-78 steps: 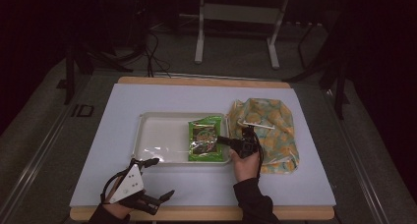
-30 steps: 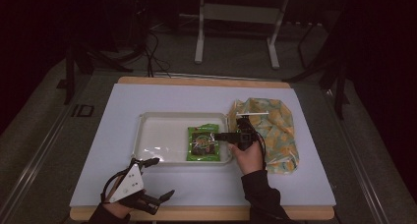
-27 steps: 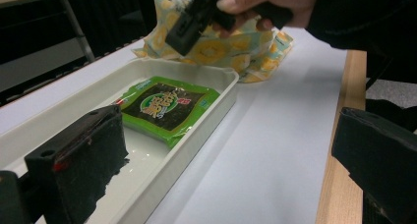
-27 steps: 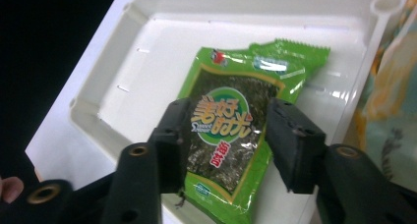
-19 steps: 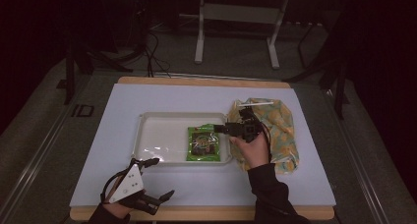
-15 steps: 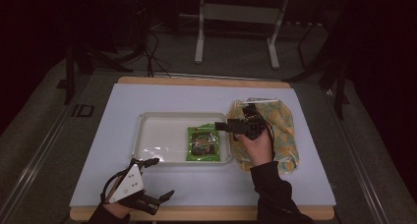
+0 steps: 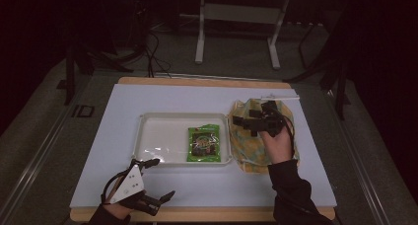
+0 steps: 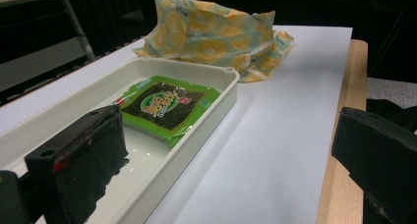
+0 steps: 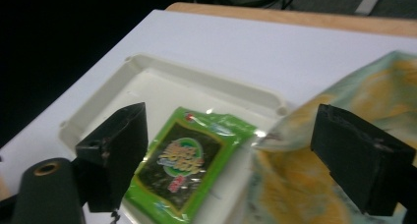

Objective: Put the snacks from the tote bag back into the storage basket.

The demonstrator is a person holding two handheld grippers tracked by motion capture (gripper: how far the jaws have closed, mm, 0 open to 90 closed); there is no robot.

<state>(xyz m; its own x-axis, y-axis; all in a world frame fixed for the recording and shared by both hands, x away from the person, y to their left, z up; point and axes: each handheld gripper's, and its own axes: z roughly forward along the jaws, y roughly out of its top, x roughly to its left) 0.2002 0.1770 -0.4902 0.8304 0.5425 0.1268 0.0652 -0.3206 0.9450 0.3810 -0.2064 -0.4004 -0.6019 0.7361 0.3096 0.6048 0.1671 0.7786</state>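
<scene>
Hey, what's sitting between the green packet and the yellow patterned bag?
In the high view, just the white tray's right wall separates the green packet from the yellow patterned bag.

My right hand [image 7: 274, 145] covered the middle of the patterned bag [image 7: 246, 151], so I could not see its opening. The print on the green packet [image 7: 203, 144] in the tray [image 7: 162, 136] was too small to read. The bottom edge cut off my left hand [image 7: 116, 207].
</scene>
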